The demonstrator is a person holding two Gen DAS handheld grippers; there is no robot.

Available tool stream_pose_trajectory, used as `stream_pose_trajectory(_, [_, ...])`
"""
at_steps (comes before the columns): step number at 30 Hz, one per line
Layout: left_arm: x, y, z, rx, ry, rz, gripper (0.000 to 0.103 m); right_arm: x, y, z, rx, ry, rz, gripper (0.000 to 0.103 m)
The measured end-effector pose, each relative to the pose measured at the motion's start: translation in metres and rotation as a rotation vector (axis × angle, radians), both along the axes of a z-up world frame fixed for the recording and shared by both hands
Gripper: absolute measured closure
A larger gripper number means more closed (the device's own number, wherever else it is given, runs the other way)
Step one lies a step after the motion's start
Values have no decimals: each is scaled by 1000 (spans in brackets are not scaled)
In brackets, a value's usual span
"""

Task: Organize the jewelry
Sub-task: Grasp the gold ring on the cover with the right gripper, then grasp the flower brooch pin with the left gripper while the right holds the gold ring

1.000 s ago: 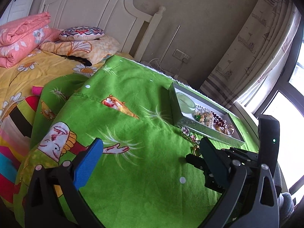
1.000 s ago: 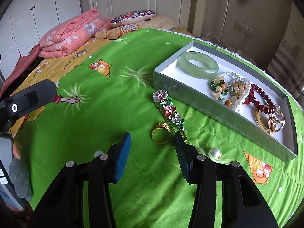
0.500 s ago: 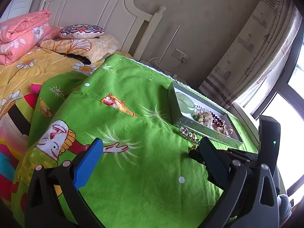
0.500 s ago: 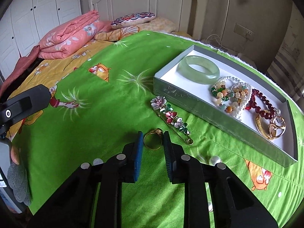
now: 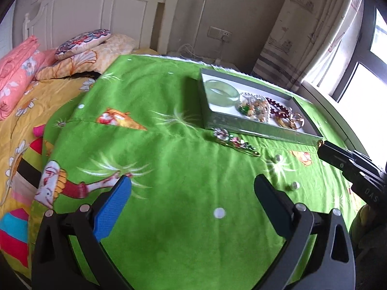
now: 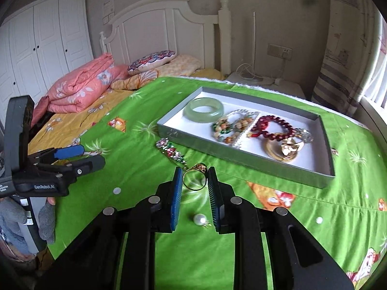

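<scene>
My right gripper (image 6: pixel 193 181) is shut on a gold ring (image 6: pixel 194 178) and holds it above the green blanket, in front of the grey jewelry tray (image 6: pixel 193 142). The tray holds a jade bangle (image 6: pixel 203 110), bead bracelets (image 6: pixel 228 126), a dark red bracelet (image 6: pixel 271 129) and gold pieces (image 6: pixel 284 148). A flowered brooch (image 6: pixel 171 152) lies on the blanket by the tray's near wall. A pearl (image 6: pixel 199 219) lies under the right gripper. My left gripper (image 5: pixel 191 198) is open and empty over the blanket. The right gripper's tip (image 5: pixel 324 145) shows at the left wrist view's right.
The green cartoon blanket (image 5: pixel 169 169) covers the bed. Two small pearls (image 5: pixel 278 158) lie on it near the brooch (image 5: pixel 234 141). Pink folded quilt (image 6: pixel 82 87) and pillows (image 6: pixel 152 60) lie by the white headboard. A curtain and window stand on the right.
My right gripper has closed on the gold ring and lifted it off the blanket toward the tray. My left gripper has swung right and stays open.
</scene>
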State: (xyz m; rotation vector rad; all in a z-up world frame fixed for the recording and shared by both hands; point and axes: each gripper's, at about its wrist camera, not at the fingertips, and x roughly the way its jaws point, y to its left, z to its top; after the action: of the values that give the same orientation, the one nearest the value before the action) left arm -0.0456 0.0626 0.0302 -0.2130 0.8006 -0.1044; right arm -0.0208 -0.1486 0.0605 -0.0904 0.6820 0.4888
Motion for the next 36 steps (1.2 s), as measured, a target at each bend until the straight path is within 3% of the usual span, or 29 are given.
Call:
stream_pose_trajectory(4, [29,-31,4,-22,68,-10,3,-1,-32,-5,40,6,-45,81])
stream_pose_trajectory(7, [60,-42,0,-25,130,58,3,-4,-47,-10,71,13,-61,81])
stream_pose_trajectory(11, [99,-51,-14,35,207,150,4,-13,-61,-7,110,-7,-68,81])
stream_pose_trajectory(15, [100,-51,-24,143,215,145,6,-17,-77,-2,146,-28,-82,81])
stream_pose_trajectory(17, [88,-45,-23,145,210,139,11,-18,-84,-2,164,-29,-87,81])
stream_pose_trajectory(19, [74,-35,-22,150,189,151,29,-18,-90,-4,182,-26,-89,81])
stream_pose_trajectory(26, [71,-33,-12,71,147,104,25,-14,-83,-12,196,-5,-60,81])
stream_pose_trajectory(30, [95,-57,-16,144,170,139,18,-14,-81,-10,189,-10,-59,81])
stream_pose_trajectory(33, [107,-65,-22,243,178,173,13,-14,-82,-10,188,-11,-64,81])
stream_pose_trajectory(36, [97,-53,-22,230,193,182,14,-15,-83,-10,185,-12,-66,81])
